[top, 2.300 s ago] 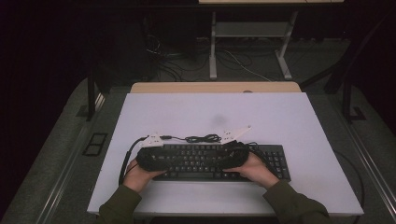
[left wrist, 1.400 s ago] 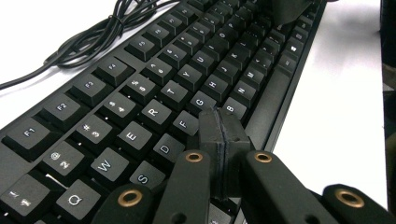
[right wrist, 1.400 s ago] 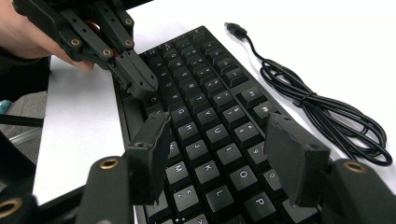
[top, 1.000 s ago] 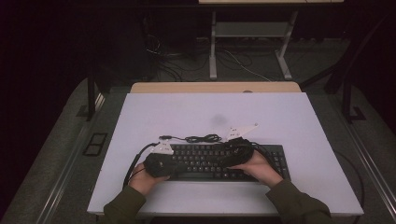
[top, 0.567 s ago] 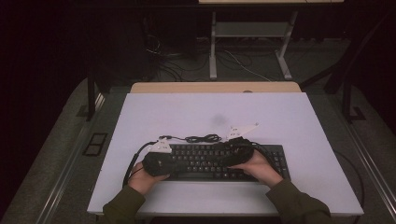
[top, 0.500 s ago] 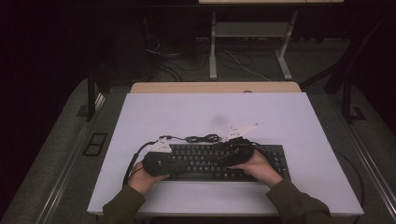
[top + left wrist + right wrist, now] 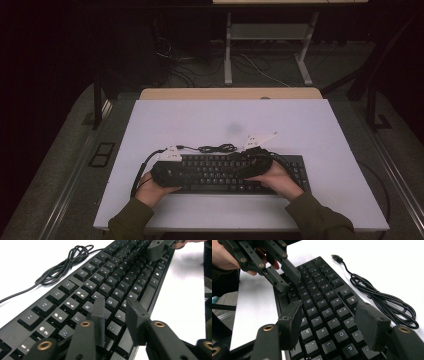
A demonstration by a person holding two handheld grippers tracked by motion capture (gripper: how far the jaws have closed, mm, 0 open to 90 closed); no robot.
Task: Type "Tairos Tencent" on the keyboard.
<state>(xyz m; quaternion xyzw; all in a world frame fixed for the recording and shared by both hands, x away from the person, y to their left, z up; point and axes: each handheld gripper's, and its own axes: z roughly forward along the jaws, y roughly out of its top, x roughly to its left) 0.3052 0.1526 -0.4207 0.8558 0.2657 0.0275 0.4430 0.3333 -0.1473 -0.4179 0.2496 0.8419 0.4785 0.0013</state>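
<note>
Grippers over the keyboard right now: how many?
2. The left gripper hovers open above the keyboard's left-hand keys; the right gripper hovers open above its right-hand keys. Neither holds anything.

Olive-green long sleeves (image 7: 131,220) on both forearms, cuffs ending at the wrists. In each hand a matte black two-jaw gripper: left gripper (image 7: 115,312), right gripper (image 7: 332,320). Flat, slab-like black jaw pads with a rough, grainy surface, mounted on angular black linkage bars. Brass-coloured rivets (image 7: 85,323) at the linkage pivots. Pale grey three-cornered plate (image 7: 170,153) on top of each gripper body. Black cable (image 7: 141,170) trailing from the left gripper.
</note>
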